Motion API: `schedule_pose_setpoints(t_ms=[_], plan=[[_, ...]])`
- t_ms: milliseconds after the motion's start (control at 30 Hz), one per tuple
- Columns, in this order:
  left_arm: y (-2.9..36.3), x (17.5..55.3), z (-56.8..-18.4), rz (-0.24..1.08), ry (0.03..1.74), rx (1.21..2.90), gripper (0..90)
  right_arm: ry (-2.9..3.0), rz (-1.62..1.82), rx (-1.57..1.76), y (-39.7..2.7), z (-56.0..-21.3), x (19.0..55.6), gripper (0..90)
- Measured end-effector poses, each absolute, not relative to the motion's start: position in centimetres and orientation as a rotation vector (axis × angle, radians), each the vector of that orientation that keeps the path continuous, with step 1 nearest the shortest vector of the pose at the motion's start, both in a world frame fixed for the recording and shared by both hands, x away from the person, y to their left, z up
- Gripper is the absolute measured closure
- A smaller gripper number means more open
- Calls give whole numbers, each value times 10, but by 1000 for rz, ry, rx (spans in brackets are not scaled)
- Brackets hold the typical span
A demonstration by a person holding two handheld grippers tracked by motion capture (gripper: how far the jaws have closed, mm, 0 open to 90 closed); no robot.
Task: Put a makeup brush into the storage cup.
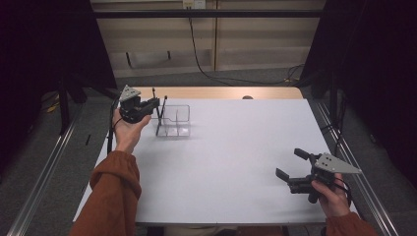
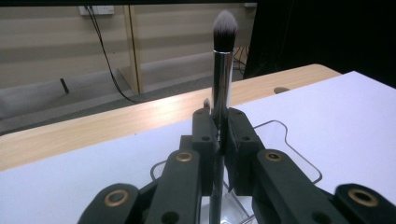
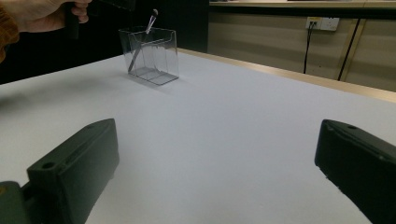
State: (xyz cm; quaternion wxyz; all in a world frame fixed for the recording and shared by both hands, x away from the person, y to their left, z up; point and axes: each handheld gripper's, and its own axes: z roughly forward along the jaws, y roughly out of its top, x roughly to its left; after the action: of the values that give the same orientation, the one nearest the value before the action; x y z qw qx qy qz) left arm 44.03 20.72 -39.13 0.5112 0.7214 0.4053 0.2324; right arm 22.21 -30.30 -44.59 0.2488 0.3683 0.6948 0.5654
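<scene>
We see the left tongs (image 2: 223, 133) clamping a makeup brush (image 2: 222, 70) upright above the clear organizer (image 1: 173, 120), probably for slotting in; right tongs (image 1: 296, 169) gape, empty.

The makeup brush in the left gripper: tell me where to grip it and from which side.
Grip the makeup brush on its straight silver handle below the bristles, coming level from the side, as the left gripper does. It stands upright in the clear organizer, so the handle offers parallel faces.
</scene>
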Motion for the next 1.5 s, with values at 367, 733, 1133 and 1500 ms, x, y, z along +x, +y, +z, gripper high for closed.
schedule_pose_setpoints(t_ms=[367,733,1133,1500], plan=[[206,441,-393,574,953,1749,803,1892,1543,999,-303,-445,221,0],[210,442,-396,606,996,1710,462,1894,1544,998,-303,-446,222,0],[214,443,-395,658,1021,1686,182,1894,1549,996,-303,-445,222,0],[215,438,-390,630,984,1686,27,1895,1553,1003,-303,-447,227,0]])
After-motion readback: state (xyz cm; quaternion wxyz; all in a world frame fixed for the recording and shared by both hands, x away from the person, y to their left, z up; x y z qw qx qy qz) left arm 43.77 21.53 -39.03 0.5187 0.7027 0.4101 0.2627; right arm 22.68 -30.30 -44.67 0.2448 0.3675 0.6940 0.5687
